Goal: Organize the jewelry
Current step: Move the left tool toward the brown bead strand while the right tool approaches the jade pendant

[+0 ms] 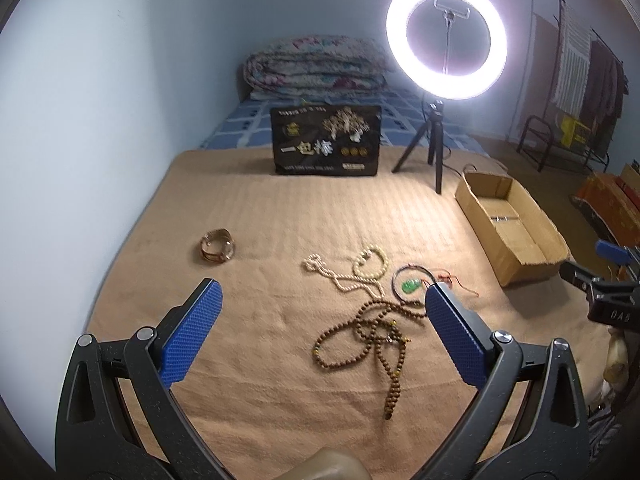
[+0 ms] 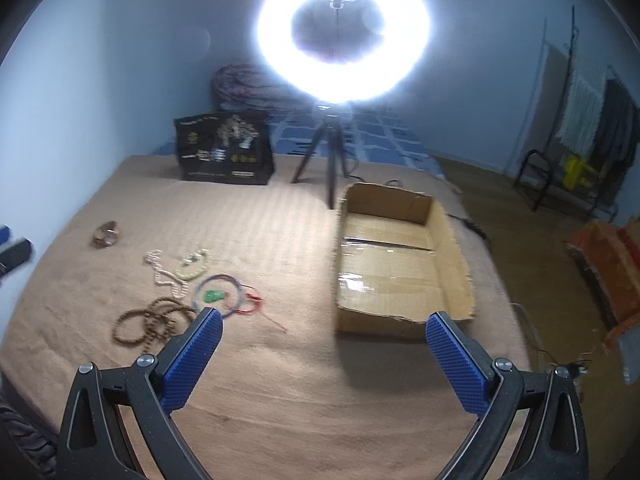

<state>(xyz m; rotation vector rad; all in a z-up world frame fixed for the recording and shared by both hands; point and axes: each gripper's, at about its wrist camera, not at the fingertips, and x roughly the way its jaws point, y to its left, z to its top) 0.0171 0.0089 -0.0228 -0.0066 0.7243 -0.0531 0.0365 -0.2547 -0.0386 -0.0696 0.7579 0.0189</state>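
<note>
Jewelry lies on a tan blanket [image 1: 260, 216]. A brown bead necklace [image 1: 372, 340] sits in front of my open, empty left gripper [image 1: 324, 296]. Beyond it are a cream pearl necklace [image 1: 344, 272], a cord with a green pendant [image 1: 411, 286] and a bangle [image 1: 218, 245] at the left. An open cardboard box [image 2: 400, 252] stands just ahead of my open, empty right gripper [image 2: 324, 322]. The right wrist view also shows the brown beads [image 2: 148, 320], the pearls [image 2: 180, 268], the green pendant [image 2: 214, 295] and the bangle [image 2: 106, 234].
A ring light on a tripod [image 1: 446, 38] stands at the back, beside a black bag [image 1: 326, 140]. Folded quilts [image 1: 316, 66] lie behind. The wall is at the left. The bed's right edge drops to the floor, with a rack [image 2: 576, 152] beyond.
</note>
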